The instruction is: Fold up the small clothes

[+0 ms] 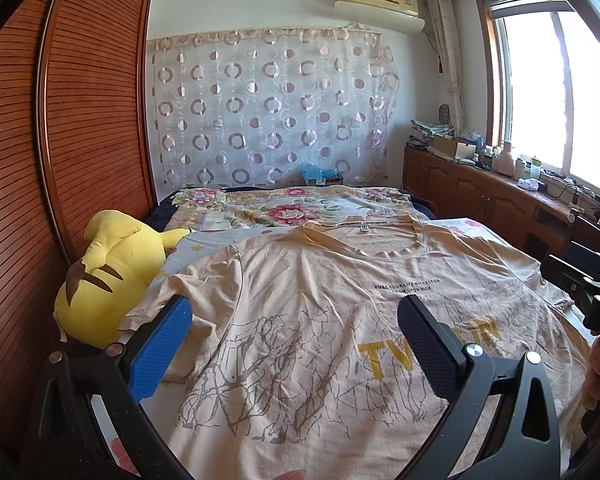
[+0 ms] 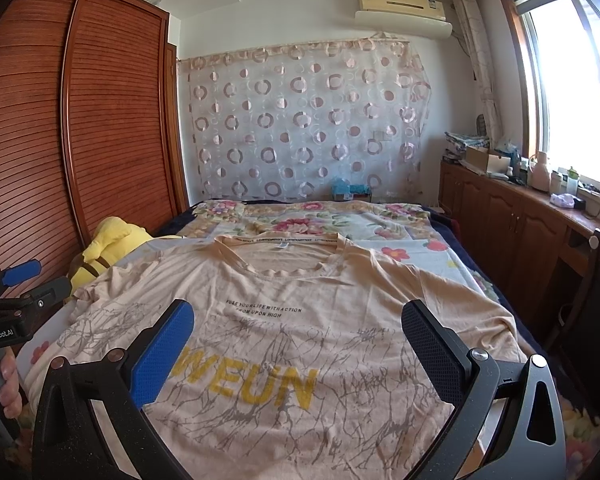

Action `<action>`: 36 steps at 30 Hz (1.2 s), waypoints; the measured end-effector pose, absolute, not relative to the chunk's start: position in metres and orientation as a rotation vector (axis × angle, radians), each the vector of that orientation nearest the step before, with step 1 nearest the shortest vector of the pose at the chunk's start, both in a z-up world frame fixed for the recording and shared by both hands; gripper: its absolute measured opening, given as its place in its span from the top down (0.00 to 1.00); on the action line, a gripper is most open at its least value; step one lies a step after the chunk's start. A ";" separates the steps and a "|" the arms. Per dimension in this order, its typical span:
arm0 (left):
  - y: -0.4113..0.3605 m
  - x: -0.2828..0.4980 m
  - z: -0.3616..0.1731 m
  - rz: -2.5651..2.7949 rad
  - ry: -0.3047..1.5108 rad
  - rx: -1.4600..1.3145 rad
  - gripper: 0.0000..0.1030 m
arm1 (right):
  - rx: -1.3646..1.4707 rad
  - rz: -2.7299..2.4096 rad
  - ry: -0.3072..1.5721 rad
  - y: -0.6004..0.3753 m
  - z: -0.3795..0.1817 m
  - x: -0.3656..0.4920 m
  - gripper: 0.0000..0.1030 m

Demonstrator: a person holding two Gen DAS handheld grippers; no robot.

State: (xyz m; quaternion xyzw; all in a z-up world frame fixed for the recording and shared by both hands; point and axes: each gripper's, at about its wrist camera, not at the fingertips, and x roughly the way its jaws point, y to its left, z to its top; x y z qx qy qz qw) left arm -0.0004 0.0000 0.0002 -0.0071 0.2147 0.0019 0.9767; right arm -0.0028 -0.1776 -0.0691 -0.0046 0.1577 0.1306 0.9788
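Left wrist view: T-shirt (image 1: 320,320) lies flat, collar far, beneath the spread, empty left gripper (image 1: 296,336); right gripper (image 2: 300,344) likewise.

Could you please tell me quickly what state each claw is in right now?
Left claw: open, holding nothing, above the spread-out beige cotton T-shirt.
Right claw: open, holding nothing, also above the T-shirt.
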 end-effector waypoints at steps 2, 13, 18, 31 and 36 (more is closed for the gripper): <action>0.000 0.000 0.000 0.004 0.433 -0.013 0.00 | -0.008 0.264 0.318 -0.178 -0.069 -0.003 0.00; 0.000 0.000 0.000 0.005 0.431 -0.010 0.00 | -0.007 0.263 0.313 -0.179 -0.068 -0.005 0.00; 0.003 0.001 0.001 0.005 0.427 -0.009 0.00 | -0.008 0.264 0.313 -0.179 -0.068 -0.005 0.00; 0.002 0.001 0.001 0.006 0.424 -0.004 0.00 | -0.007 0.265 0.311 -0.178 -0.067 -0.004 0.00; 0.002 0.001 0.001 0.006 0.423 -0.002 0.00 | -0.007 0.264 0.310 -0.178 -0.067 -0.004 0.00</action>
